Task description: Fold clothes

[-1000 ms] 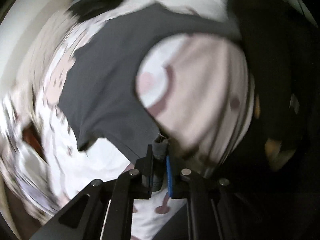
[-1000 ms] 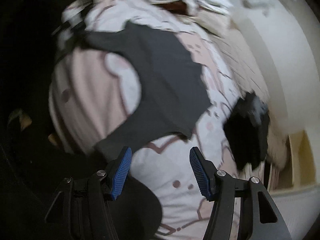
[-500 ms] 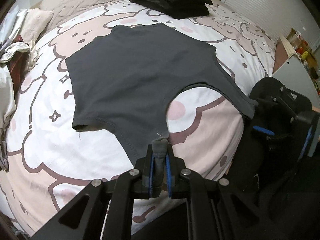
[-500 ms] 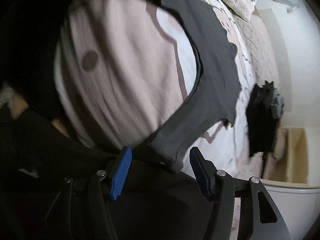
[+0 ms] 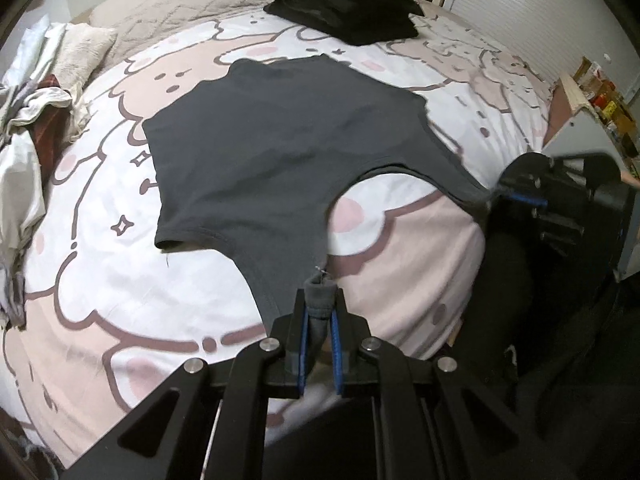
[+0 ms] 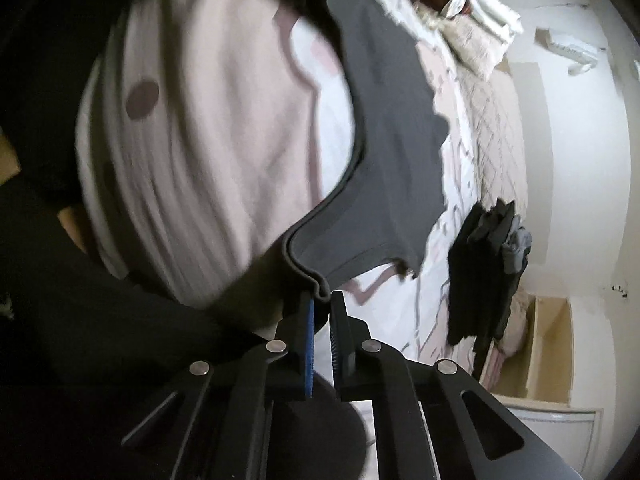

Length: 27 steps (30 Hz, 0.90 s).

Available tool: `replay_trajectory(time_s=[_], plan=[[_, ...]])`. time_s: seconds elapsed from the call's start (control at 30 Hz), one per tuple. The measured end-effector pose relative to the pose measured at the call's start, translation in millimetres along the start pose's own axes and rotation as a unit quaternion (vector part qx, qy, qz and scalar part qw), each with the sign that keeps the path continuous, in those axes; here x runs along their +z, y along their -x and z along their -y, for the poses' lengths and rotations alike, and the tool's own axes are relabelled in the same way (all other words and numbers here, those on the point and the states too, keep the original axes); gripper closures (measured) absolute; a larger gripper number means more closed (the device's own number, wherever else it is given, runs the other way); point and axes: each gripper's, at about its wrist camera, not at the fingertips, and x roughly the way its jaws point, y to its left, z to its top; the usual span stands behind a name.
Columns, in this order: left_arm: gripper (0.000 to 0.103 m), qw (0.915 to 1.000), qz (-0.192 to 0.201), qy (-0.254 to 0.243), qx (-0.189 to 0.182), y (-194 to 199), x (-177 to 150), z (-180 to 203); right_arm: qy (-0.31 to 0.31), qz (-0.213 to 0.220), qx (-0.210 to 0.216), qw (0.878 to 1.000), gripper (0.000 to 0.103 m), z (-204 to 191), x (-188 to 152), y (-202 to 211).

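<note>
A dark grey sleeveless top (image 5: 280, 152) lies spread flat on the pink and white cartoon bedspread (image 5: 100, 272), straps toward the near edge. My left gripper (image 5: 319, 312) is shut on the bunched end of one strap. In the left wrist view my right gripper (image 5: 520, 199) sits at the bed's right edge, holding the other strap. The right wrist view shows that gripper (image 6: 321, 300) shut on the folded strap edge of the top (image 6: 392, 152), with the fabric stretching away over the bed.
A stack of folded dark clothes (image 5: 344, 8) rests at the far side of the bed, also in the right wrist view as the dark stack (image 6: 484, 272). Crumpled white and red laundry (image 5: 28, 120) lies at the left. Pillows (image 5: 84, 48), a shelf with bottles (image 5: 600, 96), a wall (image 6: 580, 160).
The right gripper, open half a second ago around the strap end, has shut on it. The left gripper still holds its strap; the top now lies flatter and stretched.
</note>
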Motion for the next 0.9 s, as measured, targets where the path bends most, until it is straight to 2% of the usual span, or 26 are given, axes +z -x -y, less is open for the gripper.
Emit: replay_trajectory(time_s=[0.07,0.2,0.43,0.5,0.53,0.57,0.6,0.63,0.67,0.77,0.9], plan=[[0.093,0.9999,0.006,-0.008,0.000,12,-6,10,0.004,0.022,-0.012,1.000,0.097,9,-5,15],[0.094,0.9999,0.010,-0.013,-0.004,27,-14,21,0.003,0.033,-0.017,0.999,0.097,22,-9,25],[0.094,0.9997,0.010,0.006,0.021,21,-6,9,-0.011,0.045,-0.026,0.999,0.097,50,-11,31],[0.094,0.9987,0.003,-0.029,0.042,18,-5,15,-0.026,0.048,-0.026,0.998,0.097,63,-10,30],[0.094,0.9957,0.000,-0.069,0.062,16,-7,24,-0.035,0.049,-0.022,0.998,0.097,70,-8,28],[0.092,0.9887,-0.002,-0.122,0.087,13,-11,36,-0.041,0.050,-0.018,0.998,0.097,76,-7,28],[0.085,0.9792,-0.005,-0.172,0.107,9,-16,46,-0.044,0.052,-0.015,0.998,0.097,80,-5,27],[0.072,0.9676,-0.009,-0.220,0.123,5,-21,55,-0.044,0.053,-0.015,0.998,0.097,81,-5,27],[0.068,0.9539,-0.013,-0.268,0.134,2,-27,63,-0.044,0.053,-0.014,0.998,0.097,82,-4,27],[0.066,0.9071,-0.030,-0.392,0.149,-11,-44,84,-0.049,0.049,-0.010,0.998,0.097,83,-3,22],[0.066,0.8516,-0.066,-0.496,0.157,-36,-64,102,-0.067,0.041,-0.011,0.997,0.097,85,-4,15]])
